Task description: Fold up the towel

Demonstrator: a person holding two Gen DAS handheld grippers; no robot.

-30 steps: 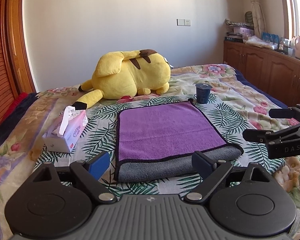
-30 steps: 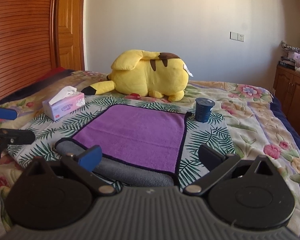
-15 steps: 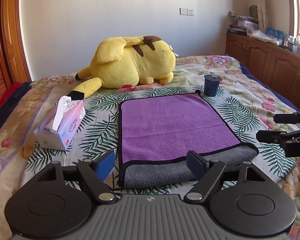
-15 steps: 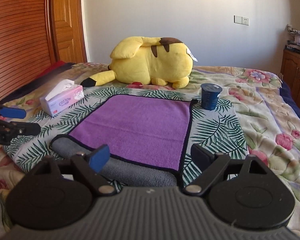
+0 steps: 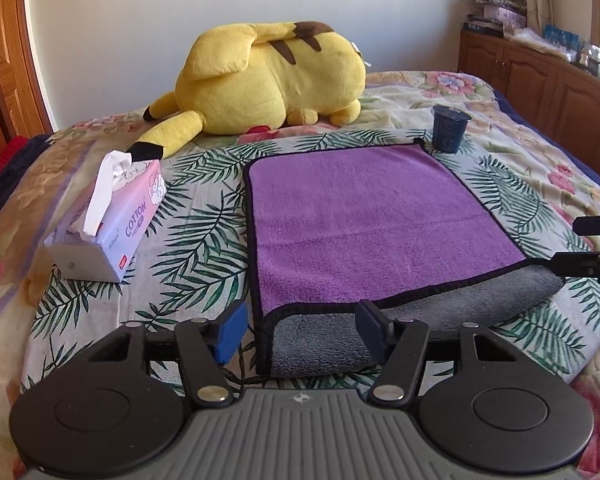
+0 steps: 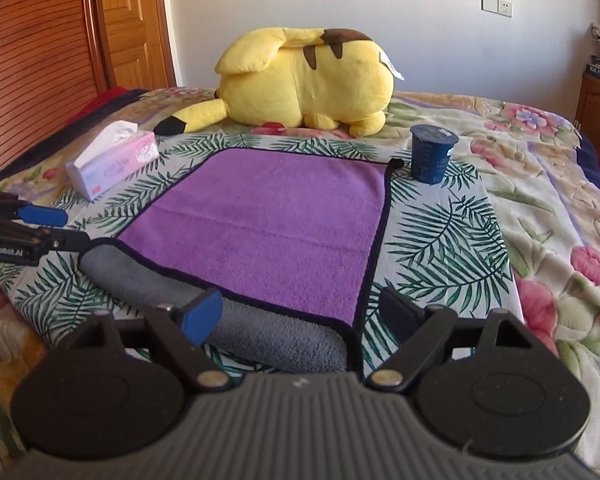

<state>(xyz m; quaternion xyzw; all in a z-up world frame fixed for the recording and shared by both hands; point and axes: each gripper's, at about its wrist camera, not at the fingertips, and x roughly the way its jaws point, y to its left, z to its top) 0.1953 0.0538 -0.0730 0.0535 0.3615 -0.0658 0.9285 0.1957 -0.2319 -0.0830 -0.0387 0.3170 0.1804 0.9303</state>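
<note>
Left wrist view: the left gripper, jaws wide, faces one purple towel mid-bed, with one tissue box, one plush, one cup around it; right wrist view: the right gripper, also wide, at its near right corner.

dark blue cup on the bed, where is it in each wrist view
Left wrist view: the dark blue plastic cup stands upper right of centre, just past the purple towel's far right corner.
Right wrist view: the cup stands right of centre, by that same corner.
Shared landmark: the yellow plush toy behind the towel.
</note>
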